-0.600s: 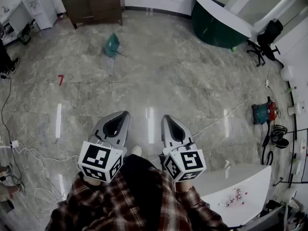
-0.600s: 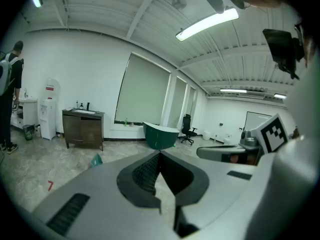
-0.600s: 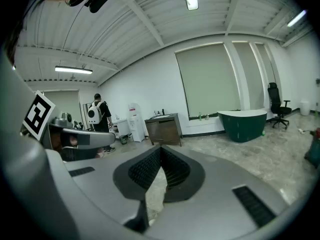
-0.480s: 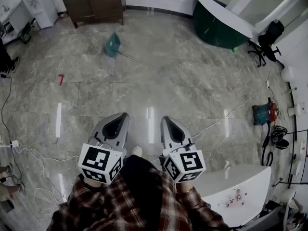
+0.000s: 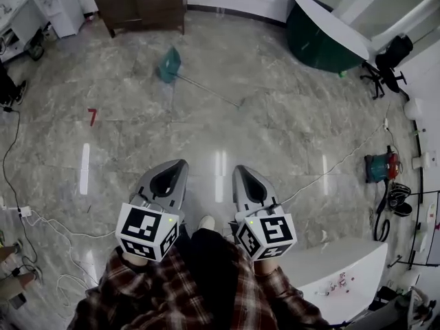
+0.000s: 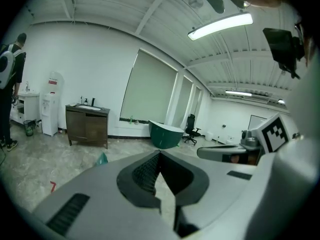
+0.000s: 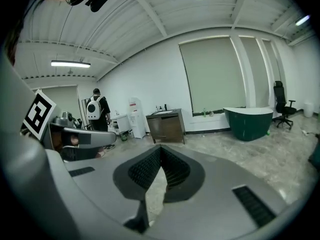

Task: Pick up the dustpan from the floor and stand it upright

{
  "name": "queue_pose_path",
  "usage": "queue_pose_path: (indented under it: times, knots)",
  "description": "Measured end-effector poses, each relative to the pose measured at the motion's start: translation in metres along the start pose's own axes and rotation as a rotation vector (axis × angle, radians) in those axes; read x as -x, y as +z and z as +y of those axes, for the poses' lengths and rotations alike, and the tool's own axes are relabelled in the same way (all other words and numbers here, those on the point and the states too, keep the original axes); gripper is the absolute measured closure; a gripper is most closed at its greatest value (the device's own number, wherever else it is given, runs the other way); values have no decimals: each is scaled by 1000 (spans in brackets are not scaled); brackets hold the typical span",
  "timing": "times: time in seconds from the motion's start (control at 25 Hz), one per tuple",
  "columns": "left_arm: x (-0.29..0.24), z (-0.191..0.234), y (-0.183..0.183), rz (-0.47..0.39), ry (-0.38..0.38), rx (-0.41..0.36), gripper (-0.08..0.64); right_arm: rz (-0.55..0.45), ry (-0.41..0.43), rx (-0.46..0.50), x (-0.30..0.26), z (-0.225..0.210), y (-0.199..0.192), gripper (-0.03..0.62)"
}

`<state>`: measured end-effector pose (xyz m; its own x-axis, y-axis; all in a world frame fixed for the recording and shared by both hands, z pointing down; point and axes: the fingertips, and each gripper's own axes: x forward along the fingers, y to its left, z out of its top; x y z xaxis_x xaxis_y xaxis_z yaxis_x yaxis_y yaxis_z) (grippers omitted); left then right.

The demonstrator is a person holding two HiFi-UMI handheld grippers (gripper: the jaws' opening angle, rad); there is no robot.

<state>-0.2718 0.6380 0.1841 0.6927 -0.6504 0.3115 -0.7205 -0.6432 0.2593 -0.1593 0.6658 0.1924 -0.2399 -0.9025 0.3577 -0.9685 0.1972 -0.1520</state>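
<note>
1. Two jaws of the left gripper meet at their tips with nothing between them. The gripper is held low in front of the person's plaid shirt.
2. The green dustpan lies flat on the marble floor, well ahead of both grippers. Its thin handle stretches to the right, and a dark wooden cabinet stands beyond it.
3. The right gripper, just beside the left one, is likewise closed tight and empty.
4. A green tub stands at the far right, and a white table is near the person's right side.
</note>
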Motion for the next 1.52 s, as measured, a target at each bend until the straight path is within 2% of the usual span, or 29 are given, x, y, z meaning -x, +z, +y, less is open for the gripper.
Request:
queue_pose_path:
  times: [0.28, 0.44, 0.6, 0.84, 1.08, 1.28, 1.52]
  knots:
    - [-15, 100, 42, -24, -10, -18, 558, -23, -28, 5, -88, 36, 33, 580]
    - [-18, 137, 50, -7, -42, -36, 558, -34, -74, -11, -119, 49, 43, 580]
    - [-27, 167, 53, 1, -49, -20, 559, -7, -109, -5, -140, 47, 42, 580]
    - [-53, 187, 47, 41, -48, 8, 558, 30, -154, -28, -158, 17, 39, 581]
    - [-92, 213, 56, 56, -18, 20, 559, 41, -135, -41, -207, -6, 50, 580]
    - [-152, 233, 86, 52, -5, 8, 558, 25, -127, -38, -255, -44, 80, 580]
    - [-235, 234, 139, 30, -13, -26, 559, -1, -148, -41, -290, -114, 125, 581]
